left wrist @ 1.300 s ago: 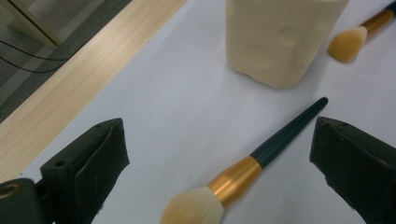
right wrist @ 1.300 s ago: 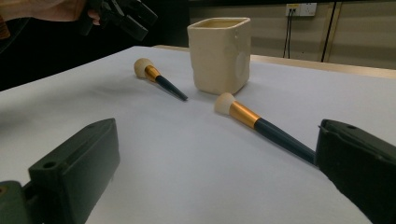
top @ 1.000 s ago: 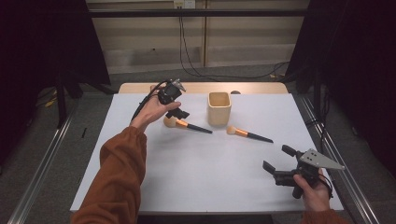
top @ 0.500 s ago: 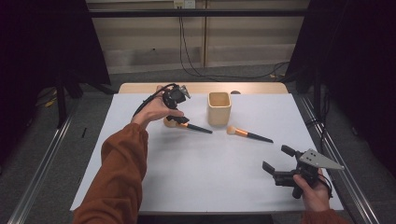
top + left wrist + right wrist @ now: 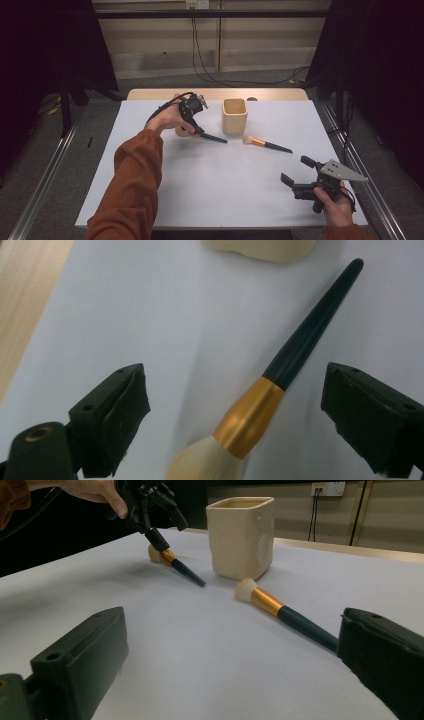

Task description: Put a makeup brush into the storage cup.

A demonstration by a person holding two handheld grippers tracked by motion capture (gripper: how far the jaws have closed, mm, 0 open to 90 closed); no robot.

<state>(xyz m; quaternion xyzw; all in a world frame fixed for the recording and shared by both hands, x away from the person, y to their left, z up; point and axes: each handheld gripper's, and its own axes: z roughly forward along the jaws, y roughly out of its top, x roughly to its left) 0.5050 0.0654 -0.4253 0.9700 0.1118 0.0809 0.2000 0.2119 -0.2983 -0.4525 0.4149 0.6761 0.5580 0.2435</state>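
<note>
Two makeup brushes with cream bristles, gold ferrules and dark handles lie on the white table. The left brush lies just left of a cream square cup. My left gripper hangs over it, open, one jaw on either side of the ferrule without touching it. The right brush lies in front of the cup. My right gripper is open near the table's front right corner, holding nothing.
The person's left arm in an orange sleeve stretches across the left half of the table. A wooden strip runs along the table's far edge. Metal rails flank the table on the floor.
My left gripper has shifted slightly right and down, closer over the left brush's ferrule. The right gripper, both brushes and the cup have stayed put.
</note>
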